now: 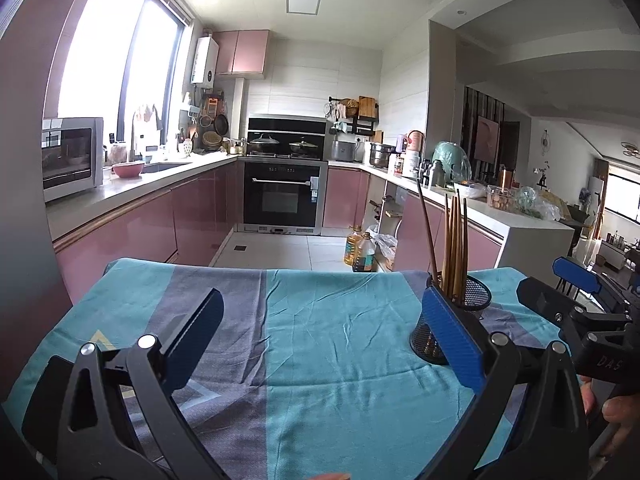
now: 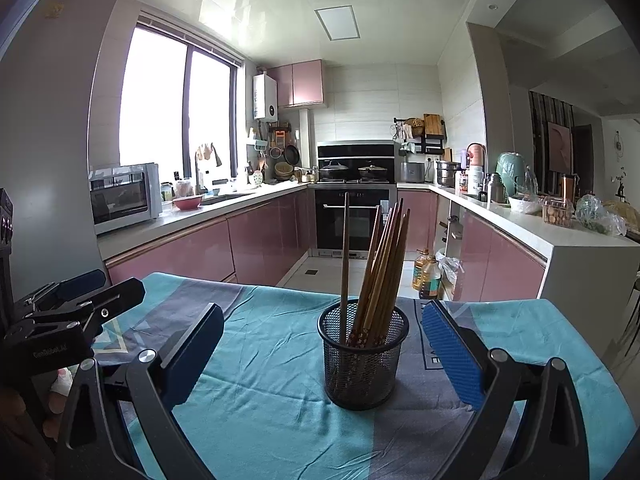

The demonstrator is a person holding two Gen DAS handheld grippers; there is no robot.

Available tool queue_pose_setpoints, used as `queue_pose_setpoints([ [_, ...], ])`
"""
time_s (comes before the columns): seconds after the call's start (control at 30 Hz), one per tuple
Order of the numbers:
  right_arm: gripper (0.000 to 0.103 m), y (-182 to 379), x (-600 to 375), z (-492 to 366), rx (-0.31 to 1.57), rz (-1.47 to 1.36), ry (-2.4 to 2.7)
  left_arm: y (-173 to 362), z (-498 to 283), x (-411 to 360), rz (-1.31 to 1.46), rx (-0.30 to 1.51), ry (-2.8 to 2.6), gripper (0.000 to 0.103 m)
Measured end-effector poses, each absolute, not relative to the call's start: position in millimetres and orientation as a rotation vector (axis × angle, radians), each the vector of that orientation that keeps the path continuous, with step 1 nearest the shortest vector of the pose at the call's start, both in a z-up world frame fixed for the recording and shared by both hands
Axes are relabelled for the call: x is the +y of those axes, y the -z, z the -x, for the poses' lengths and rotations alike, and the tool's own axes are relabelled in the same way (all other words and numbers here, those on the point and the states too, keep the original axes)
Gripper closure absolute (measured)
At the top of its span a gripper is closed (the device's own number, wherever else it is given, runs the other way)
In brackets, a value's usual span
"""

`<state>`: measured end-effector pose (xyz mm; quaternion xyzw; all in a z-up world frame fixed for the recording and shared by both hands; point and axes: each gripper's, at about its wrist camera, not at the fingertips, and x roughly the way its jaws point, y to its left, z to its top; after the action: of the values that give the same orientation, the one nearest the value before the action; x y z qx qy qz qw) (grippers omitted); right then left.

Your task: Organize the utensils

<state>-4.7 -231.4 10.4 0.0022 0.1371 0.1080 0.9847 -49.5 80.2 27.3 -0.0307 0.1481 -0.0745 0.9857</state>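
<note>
A black mesh cup (image 2: 363,360) stands upright on the table's blue-and-grey cloth (image 2: 272,392). Several wooden chopsticks (image 2: 380,272) stand in it, most leaning right, one dark stick nearly upright at the left. My right gripper (image 2: 320,356) is open and empty, its blue pads either side of the cup and a little in front of it. My left gripper (image 1: 320,336) is open and empty over bare cloth (image 1: 320,344). In the left wrist view the cup (image 1: 464,308) sits partly hidden behind the right finger, chopsticks (image 1: 454,240) sticking up. The right gripper (image 1: 576,280) shows at the far right.
The table's far edge (image 2: 280,286) drops to the tiled kitchen floor. Oil bottles (image 2: 428,276) stand on the floor beyond the table. Pink cabinets and worktops line both sides, with an oven (image 2: 352,220) at the back. The left gripper (image 2: 76,296) shows at the left.
</note>
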Motion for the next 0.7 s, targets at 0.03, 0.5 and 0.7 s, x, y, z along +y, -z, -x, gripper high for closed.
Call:
queue_pose_setpoints([
  [0.03,0.007,-9.9,-230.3,4.5,0.276,-0.003,-0.217,-27.7,50.8,80.2,0.059,0.296,0.150,0.005],
  [0.5,0.007,-9.0,-229.9,6.6,0.264,-0.011,-0.213,-29.5,55.0,76.5,0.048,0.279,0.136,0.005],
  [0.7,0.007,-8.8,-229.3,6.2,0.262,-0.011,-0.212,-29.9,57.3,75.2,0.045,0.274,0.126,0.005],
])
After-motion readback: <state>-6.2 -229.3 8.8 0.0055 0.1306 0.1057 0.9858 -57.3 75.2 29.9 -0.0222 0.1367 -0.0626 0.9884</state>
